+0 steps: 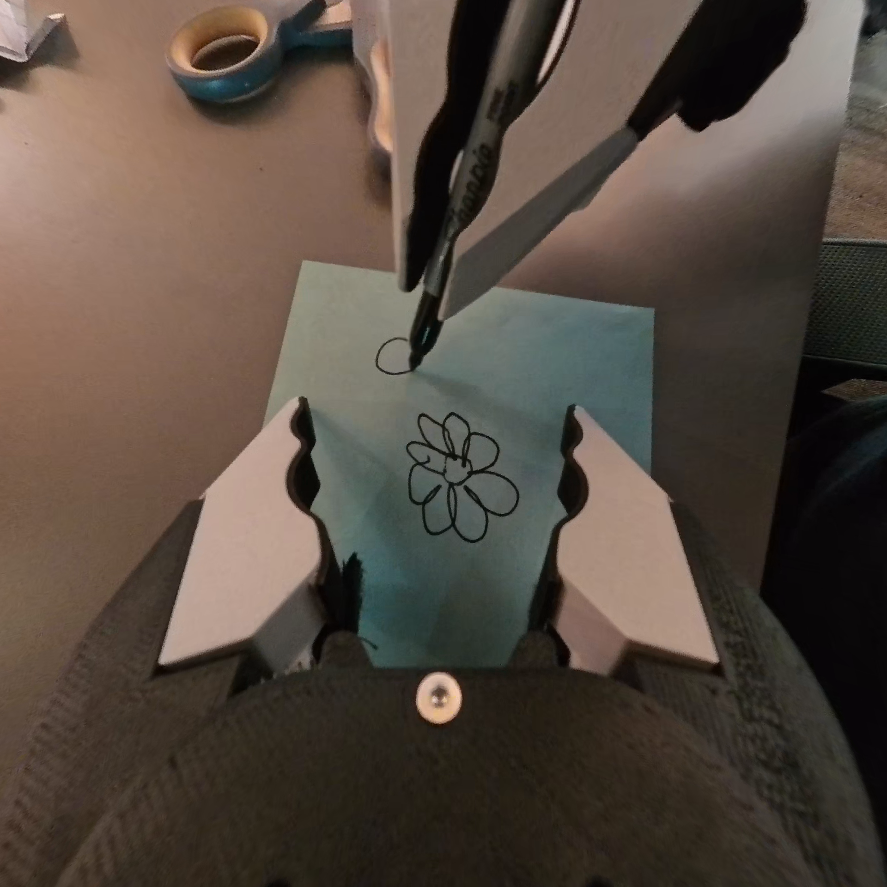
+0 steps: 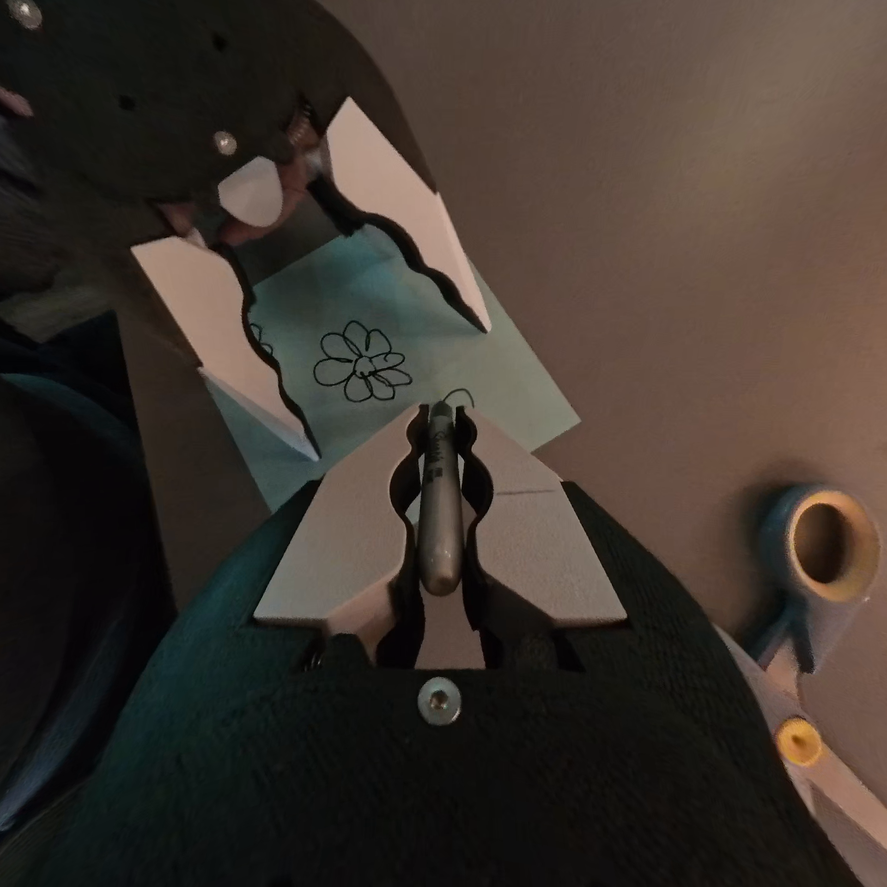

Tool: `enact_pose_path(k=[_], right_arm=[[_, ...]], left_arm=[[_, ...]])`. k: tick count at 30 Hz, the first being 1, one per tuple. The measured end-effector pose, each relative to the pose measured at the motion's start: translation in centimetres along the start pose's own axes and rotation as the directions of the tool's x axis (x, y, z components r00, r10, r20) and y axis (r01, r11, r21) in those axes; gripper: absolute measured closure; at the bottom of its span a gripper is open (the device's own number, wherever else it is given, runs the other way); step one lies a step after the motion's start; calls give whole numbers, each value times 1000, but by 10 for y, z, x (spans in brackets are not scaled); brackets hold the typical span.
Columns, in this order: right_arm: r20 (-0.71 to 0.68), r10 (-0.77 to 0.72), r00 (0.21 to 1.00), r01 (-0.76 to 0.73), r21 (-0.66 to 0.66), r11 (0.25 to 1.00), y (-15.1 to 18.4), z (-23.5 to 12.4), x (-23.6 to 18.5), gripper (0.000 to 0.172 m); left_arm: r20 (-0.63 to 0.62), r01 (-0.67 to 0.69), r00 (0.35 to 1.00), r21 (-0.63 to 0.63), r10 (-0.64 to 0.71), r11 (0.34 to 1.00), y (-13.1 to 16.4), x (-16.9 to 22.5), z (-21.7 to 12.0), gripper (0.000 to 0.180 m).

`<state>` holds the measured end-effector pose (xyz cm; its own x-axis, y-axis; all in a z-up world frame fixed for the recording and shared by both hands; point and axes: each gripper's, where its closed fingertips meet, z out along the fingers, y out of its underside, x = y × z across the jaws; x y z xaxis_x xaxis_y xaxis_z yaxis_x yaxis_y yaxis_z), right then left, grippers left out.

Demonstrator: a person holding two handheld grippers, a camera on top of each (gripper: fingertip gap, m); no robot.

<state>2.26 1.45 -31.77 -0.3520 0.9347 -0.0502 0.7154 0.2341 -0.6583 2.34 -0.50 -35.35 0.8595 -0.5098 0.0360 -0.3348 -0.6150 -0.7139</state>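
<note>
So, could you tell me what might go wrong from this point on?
The left gripper stands open, both fingertips on the blue paper; if either lifts, the sheet could slide under the marker. The right gripper clamps that marker steeply, so hard pressure might shift it. The new loop sits near the flower; lines could collide.

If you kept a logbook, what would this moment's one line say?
right gripper: shut on grey marker, tip on blue paper, small circle | left gripper: open, fingertips resting on paper, straddling flower

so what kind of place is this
Probably a craft or desk table: light blue paper with flower doodles, a grey marker in the right tongs, and scissors nearby.
</note>
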Motion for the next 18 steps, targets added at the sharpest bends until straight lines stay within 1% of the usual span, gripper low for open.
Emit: enact_pose_path(k=[6,7,10,12,18], right_arm=[[1,11,1000,-11,-24,1000,14,-12,-10,163],[-5,10,1000,-10,-18,1000,14,-13,-10,162],[-40,34,999,-32,54,998,5,-16,-2,163],[-74,34,997,-29,60,998,4,-15,5,163],[-72,39,997,-35,58,998,6,-7,7,163]], left_arm=[[0,-1,1000,4,1,1000,0,0,0,79],[0,-1,1000,4,1,1000,0,0,0,79],[0,-1,1000,5,1,1000,0,0,0,79],[0,-1,1000,6,1,1000,0,0,0,79],[0,-1,1000,11,1,1000,0,0,0,79]])
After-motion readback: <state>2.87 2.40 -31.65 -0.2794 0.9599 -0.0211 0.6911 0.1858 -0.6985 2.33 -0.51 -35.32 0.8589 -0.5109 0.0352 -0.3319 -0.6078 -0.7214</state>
